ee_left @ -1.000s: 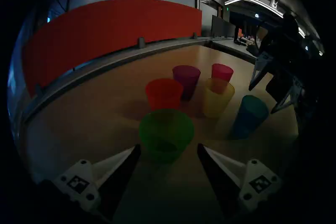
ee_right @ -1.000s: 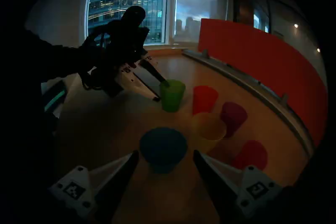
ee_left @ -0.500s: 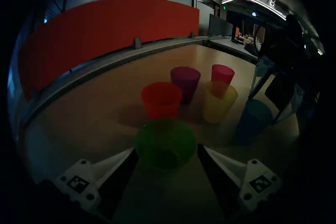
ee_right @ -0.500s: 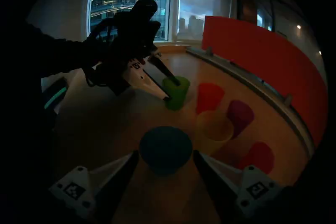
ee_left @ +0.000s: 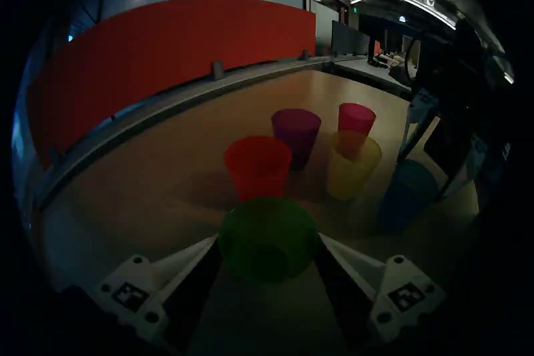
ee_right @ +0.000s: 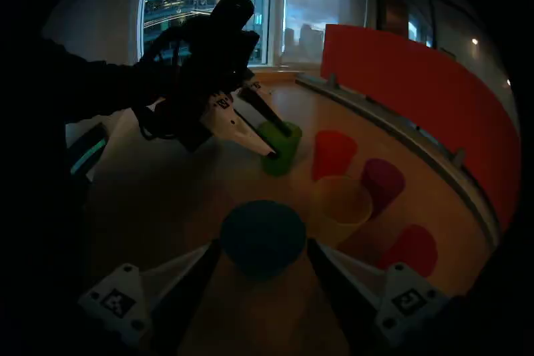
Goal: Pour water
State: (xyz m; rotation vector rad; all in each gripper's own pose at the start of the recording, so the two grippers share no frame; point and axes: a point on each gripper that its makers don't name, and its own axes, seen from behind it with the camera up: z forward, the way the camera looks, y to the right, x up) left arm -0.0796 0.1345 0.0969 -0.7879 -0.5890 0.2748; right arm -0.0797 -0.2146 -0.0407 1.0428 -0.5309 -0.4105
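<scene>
Green cup (ee_left: pixel 268 252) within spread left gripper (ee_left: pixel 268 238) | teal cup (ee_right: pixel 262 232) within spread right gripper (ee_right: pixel 262 242)

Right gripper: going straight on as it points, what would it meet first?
The teal cup, which sits between the right gripper's open fingers; the yellow cup stands beyond, slightly off-line.

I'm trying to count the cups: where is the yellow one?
In the left gripper view, the yellow cup stands right of centre, between the purple cup and the teal cup.
</scene>
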